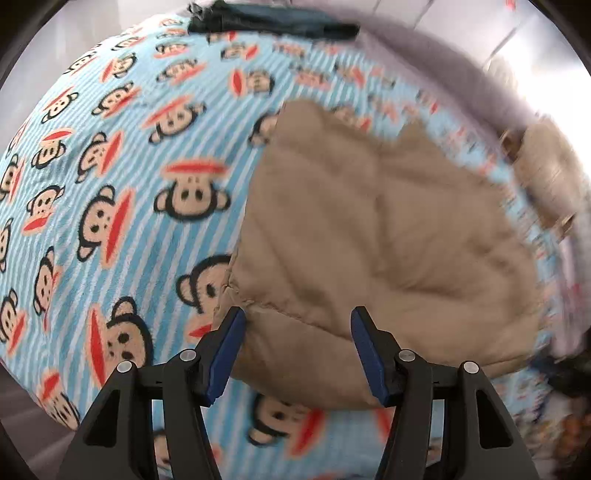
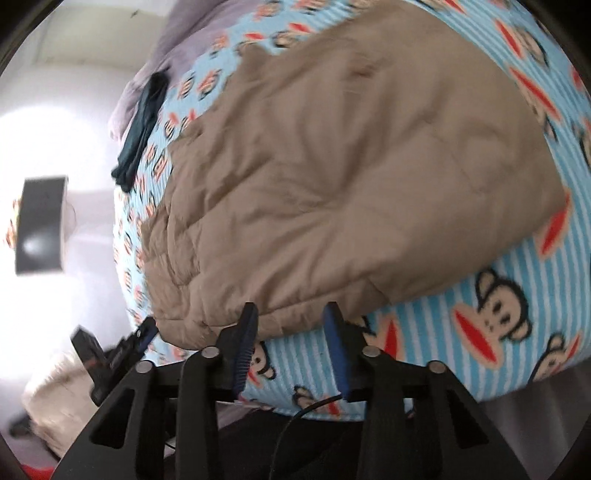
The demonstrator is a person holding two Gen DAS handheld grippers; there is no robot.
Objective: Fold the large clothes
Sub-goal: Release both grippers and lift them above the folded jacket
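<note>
Tan quilted jacket (image 2: 332,166), folded on my monkey-print blanket (image 1: 110,184): soft, puffy, probably light and slippery; best pinched at the stitched near hem; my left claw (image 1: 297,350) and right claw (image 2: 291,350) both gape, empty.

A blue and white striped blanket (image 1: 122,192) printed with cartoon monkey faces covers the bed and fills most of both views. At its far edge lies a dark teal cloth (image 1: 273,22), bunched in a long strip, with a grey-lilac cover (image 1: 436,62) just beyond it. In the right wrist view a black box (image 2: 40,225) shows on the far left against a bright white wall, and a thin black cable (image 2: 295,417) runs along the near edge.
</note>
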